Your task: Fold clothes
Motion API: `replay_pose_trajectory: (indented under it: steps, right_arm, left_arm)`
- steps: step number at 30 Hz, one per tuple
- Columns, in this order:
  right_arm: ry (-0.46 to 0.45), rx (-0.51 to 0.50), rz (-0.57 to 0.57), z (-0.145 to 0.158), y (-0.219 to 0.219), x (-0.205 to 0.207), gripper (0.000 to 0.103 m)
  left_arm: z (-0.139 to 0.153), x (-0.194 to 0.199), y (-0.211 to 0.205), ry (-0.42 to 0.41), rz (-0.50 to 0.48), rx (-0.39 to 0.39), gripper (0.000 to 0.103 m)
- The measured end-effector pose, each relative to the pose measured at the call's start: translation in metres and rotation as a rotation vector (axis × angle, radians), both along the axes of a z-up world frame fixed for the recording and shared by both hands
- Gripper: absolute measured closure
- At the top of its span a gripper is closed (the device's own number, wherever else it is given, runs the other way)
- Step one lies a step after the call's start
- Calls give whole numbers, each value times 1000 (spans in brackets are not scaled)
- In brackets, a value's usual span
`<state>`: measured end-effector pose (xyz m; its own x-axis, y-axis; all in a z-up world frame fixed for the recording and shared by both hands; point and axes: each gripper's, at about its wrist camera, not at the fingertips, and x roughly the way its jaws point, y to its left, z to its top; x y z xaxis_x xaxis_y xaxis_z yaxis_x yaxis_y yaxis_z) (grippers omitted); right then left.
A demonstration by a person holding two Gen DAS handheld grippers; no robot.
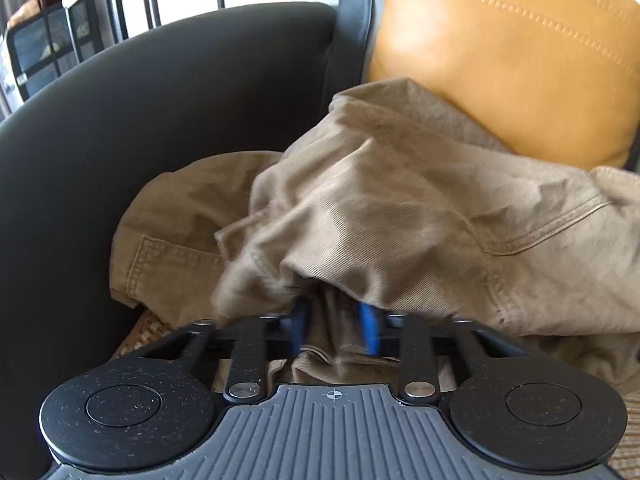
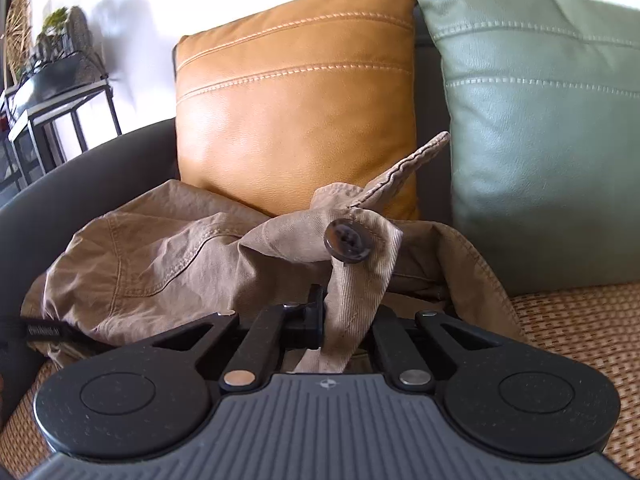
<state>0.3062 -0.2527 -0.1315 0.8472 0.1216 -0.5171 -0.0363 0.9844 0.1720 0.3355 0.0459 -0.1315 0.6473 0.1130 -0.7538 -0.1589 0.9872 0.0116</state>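
A crumpled pair of tan trousers (image 1: 400, 208) lies on a sofa seat against an orange cushion (image 1: 512, 56). In the left wrist view my left gripper (image 1: 334, 328) is closed on a bunch of the tan cloth, which drapes over and hides the blue fingertips (image 1: 370, 328). In the right wrist view the trousers (image 2: 160, 256) lie ahead, and my right gripper (image 2: 346, 320) is shut on the waistband tab with a dark button (image 2: 347, 246), lifted a little above the seat.
A dark sofa armrest (image 1: 140, 128) curves on the left. A green cushion (image 2: 540, 128) stands right of the orange cushion (image 2: 296, 96). The woven seat cover (image 2: 580, 328) shows at the right. A metal-framed side table (image 2: 52, 96) stands beyond the armrest.
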Motion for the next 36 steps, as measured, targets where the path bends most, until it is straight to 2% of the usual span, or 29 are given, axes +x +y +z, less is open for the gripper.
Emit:
replay_pose_trajectory:
  steps: [1,3,5,9,12,17,23,24,26,28,29,30,34,36]
  right_arm:
    - [0,-8,5,3,1,-4,100]
    - [-7,-14,18,11,1,-16,100]
    - [-20,-17,36,23,2,-31,100]
    - [-52,-16,106,53,9,-72,102]
    - [-72,-32,169,73,22,-111,102]
    - [-74,-29,237,74,44,-179,101]
    - [-44,111,241,52,55,-239,101]
    - [-36,127,236,52,55,-242,101]
    - [-25,147,232,54,55,-244,101]
    - [-25,148,236,60,56,-245,101]
    - [-27,147,243,64,57,-246,101]
    - [-28,147,249,68,59,-247,101]
    - [-25,142,279,77,66,-250,101]
    - [-17,142,292,77,68,-252,101]
  left_arm:
    - [4,-5,1,-4,-4,-1,92]
    - [14,-13,3,-18,-11,17,103]
    - [30,-31,6,-55,-14,53,103]
    - [66,-77,20,-119,-60,52,103]
    - [80,-112,28,-108,-105,43,103]
    - [81,-176,29,-59,-248,0,103]
    - [39,-250,11,-44,-462,65,103]
    - [31,-261,8,-50,-484,72,81]
    - [17,-277,-10,-86,-508,128,74]
    - [12,-284,-30,-143,-535,190,62]
    - [10,-286,-40,-171,-544,213,49]
    - [8,-286,-51,-200,-544,231,40]
    - [9,-278,-86,-295,-531,294,38]
    - [10,-271,-97,-330,-524,307,31]
